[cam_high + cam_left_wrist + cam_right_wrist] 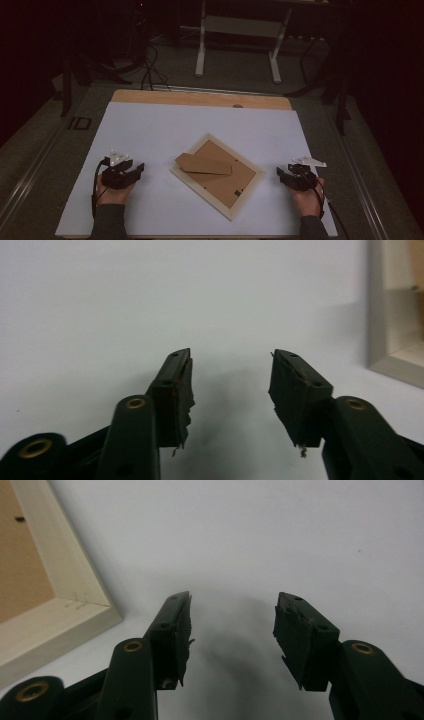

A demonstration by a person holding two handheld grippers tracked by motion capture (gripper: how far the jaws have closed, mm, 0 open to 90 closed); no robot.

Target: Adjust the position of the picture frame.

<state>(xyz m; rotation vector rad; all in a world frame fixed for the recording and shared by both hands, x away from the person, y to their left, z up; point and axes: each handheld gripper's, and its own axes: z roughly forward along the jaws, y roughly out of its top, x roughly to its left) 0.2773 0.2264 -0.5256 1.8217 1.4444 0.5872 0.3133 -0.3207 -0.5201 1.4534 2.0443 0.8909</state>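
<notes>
- We see a pale wooden picture frame (217, 176) lying face down on the white table, turned diagonally, midway between both sides.
- Its brown cardboard backing fills the frame, with a small dark mark near the lower corner.
- A brown cardboard easel stand (202, 164) lies flat across the backing's upper left part.

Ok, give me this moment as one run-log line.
left gripper: open, empty, left of picture frame | right gripper: open, empty, right of frame | frame: face down, stand flap on back, untouched
</notes>
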